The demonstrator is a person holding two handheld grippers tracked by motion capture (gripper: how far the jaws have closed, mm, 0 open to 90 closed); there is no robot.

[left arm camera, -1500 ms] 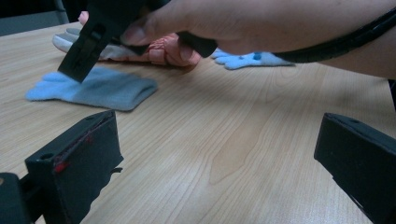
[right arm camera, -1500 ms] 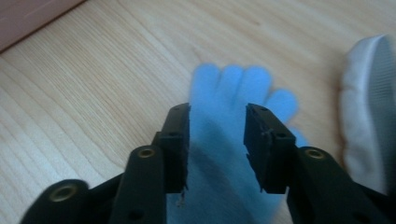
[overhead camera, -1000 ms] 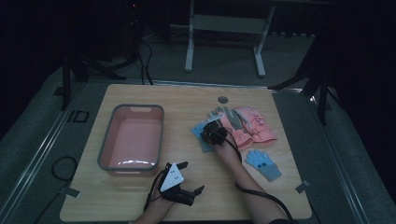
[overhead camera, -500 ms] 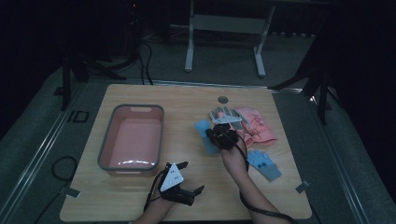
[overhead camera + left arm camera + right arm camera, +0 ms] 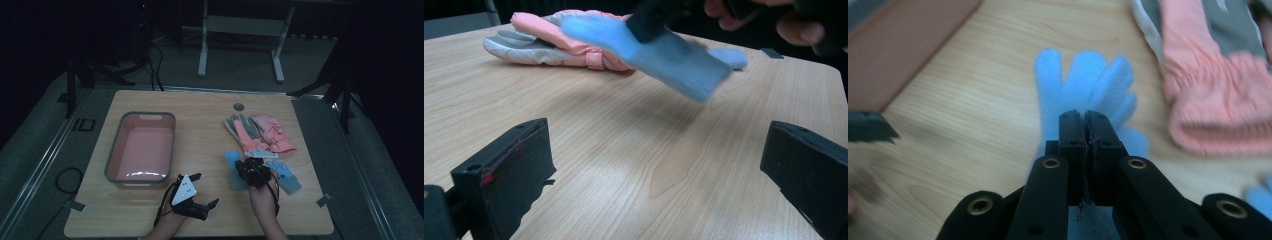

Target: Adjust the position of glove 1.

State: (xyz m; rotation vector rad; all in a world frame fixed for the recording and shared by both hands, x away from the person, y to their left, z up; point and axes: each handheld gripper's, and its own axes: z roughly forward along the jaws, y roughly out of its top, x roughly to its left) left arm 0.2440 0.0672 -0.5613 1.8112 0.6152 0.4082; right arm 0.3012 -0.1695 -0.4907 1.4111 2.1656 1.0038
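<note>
My right gripper (image 5: 1087, 120) is shut on a light blue knit glove (image 5: 1083, 80), pinching it near the palm, and the glove's fingers fan out beyond the jaws. In the left gripper view that blue glove (image 5: 669, 47) hangs lifted above the wooden table (image 5: 624, 130), blurred. From above, the right gripper (image 5: 248, 168) holds the glove (image 5: 232, 170) right of the table's middle. A second blue glove (image 5: 286, 176) lies just to its right. My left gripper (image 5: 205, 190) rests near the front edge, open with nothing between its jaws.
A pair of pink and grey gloves (image 5: 260, 132) lies behind the blue ones. A pink tub (image 5: 114, 155) with a grey rim stands on the left half of the table. A round grommet hole (image 5: 239, 107) sits near the far edge.
My right gripper has pulled back from beside the pink gloves toward the front edge, bringing the blue glove with it. The left gripper has stayed put.
</note>
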